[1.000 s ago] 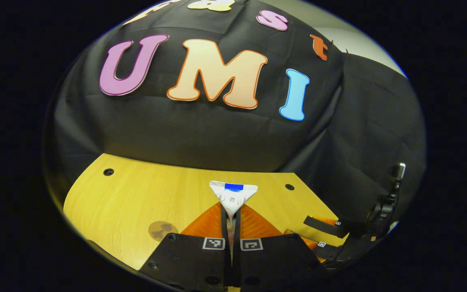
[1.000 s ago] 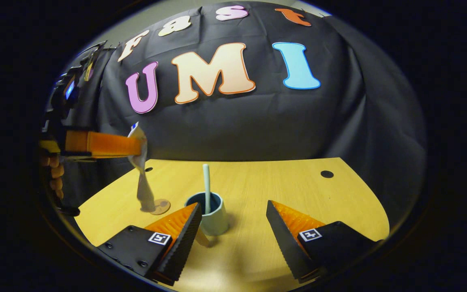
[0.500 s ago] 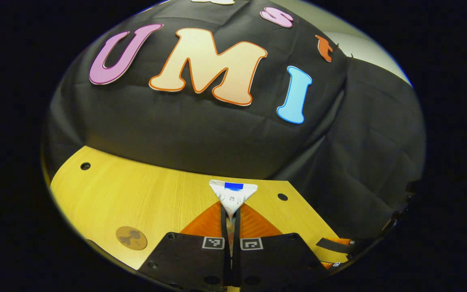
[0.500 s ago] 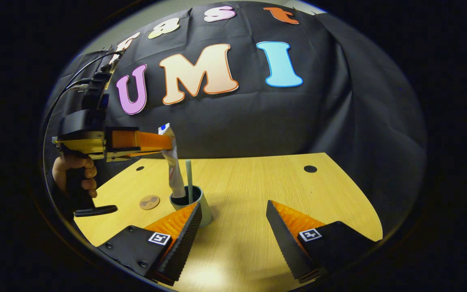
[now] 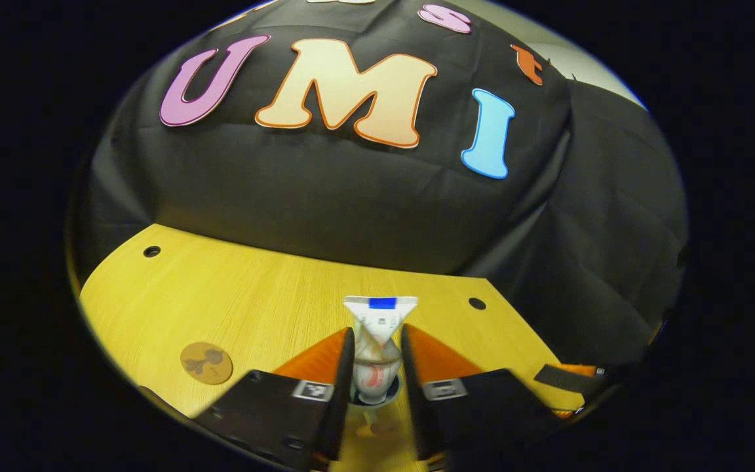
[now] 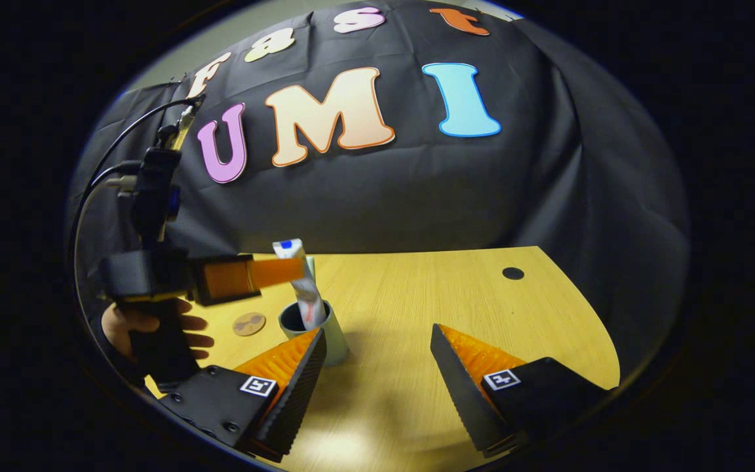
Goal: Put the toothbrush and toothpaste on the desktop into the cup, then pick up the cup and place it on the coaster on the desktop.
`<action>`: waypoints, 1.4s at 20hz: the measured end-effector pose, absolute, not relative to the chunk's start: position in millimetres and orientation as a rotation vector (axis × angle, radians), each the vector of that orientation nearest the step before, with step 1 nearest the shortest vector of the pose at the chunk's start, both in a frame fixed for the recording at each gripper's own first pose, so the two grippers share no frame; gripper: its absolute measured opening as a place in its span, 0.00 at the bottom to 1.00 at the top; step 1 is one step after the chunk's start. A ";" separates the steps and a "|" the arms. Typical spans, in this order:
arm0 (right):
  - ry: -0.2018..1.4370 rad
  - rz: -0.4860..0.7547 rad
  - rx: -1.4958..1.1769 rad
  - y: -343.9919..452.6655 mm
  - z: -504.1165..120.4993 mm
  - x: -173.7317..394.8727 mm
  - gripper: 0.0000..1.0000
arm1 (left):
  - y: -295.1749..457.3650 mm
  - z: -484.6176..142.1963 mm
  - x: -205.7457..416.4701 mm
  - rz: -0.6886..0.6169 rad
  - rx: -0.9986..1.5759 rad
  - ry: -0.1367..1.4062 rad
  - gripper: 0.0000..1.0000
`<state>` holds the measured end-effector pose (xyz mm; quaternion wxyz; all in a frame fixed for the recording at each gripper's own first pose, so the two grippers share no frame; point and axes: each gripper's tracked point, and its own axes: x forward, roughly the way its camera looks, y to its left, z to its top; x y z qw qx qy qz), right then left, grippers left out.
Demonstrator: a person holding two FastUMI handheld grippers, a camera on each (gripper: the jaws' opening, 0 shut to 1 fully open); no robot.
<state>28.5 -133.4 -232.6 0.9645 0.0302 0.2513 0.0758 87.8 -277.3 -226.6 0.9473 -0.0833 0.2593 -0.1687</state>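
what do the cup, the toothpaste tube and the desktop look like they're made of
Cup: probably matte plastic or glazed ceramic; pale, even, no shine, so I can't tell which.
Toothpaste tube: soft plastic laminate; flat crimped end, creased body.
Desktop: wood-look laminate, likely; fine straight grain, smooth soft sheen.

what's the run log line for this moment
stage: toothpaste drop | left hand-held gripper: open around toothpaste tube standing in cup | right hand-held gripper: open, empty | coaster: bare
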 end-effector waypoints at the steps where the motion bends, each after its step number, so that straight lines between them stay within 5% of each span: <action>1: 0.507 0.169 0.061 -129.9 -230.8 30.8 0.99 | -272.7 -229.7 78.8 -0.337 -0.156 0.523 0.74; 2: 0.509 0.186 0.060 -126.0 -229.3 33.8 0.98 | -265.2 -227.7 74.8 -0.324 -0.141 0.518 0.99; 13: 0.889 0.337 0.030 -49.3 -265.9 40.3 0.99 | -119.1 -212.2 25.4 -0.124 -0.066 0.502 0.95; 21: 1.271 0.272 0.008 -24.4 -326.6 45.3 0.95 | -41.7 -216.3 1.7 -0.051 -0.056 0.517 0.95; 28: 1.411 0.229 -0.068 -9.3 -370.1 53.4 0.97 | 4.1 -234.7 -32.9 0.009 -0.086 0.575 0.95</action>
